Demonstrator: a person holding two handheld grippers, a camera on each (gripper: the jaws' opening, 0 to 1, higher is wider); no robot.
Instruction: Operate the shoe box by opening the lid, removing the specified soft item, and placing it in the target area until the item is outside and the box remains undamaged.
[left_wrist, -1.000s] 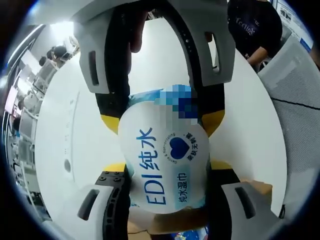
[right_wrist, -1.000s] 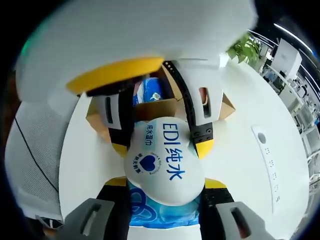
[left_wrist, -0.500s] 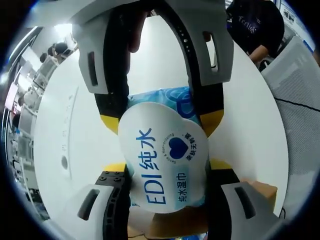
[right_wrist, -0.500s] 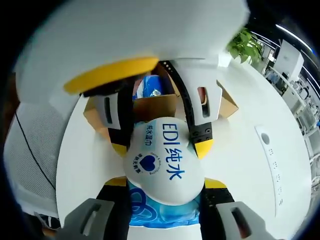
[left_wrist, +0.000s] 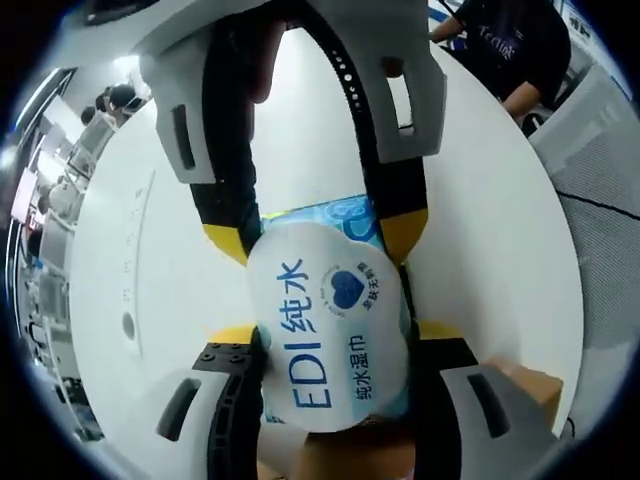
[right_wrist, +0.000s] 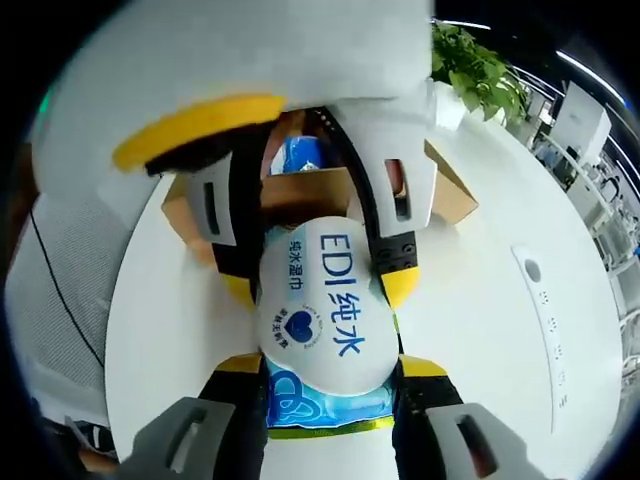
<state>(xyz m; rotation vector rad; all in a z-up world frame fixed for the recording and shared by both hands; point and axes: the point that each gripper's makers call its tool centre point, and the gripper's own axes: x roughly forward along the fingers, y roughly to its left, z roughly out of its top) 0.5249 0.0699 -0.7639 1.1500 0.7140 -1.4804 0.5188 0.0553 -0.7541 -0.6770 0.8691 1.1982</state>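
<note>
Wipes pack (left_wrist: 330, 330) clenched by both claws; right gripper view shows shoe box (right_wrist: 300, 190).

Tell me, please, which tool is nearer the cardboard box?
Left. The left tool sits by the cardboard box; the right tool grips the wet wipes pack from the far side.

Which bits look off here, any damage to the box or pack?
Nothing stands out. The wipes pack is held from opposite ends by the left gripper and the right gripper, above the white table. The box behind sits open, with no visible tears.
</note>
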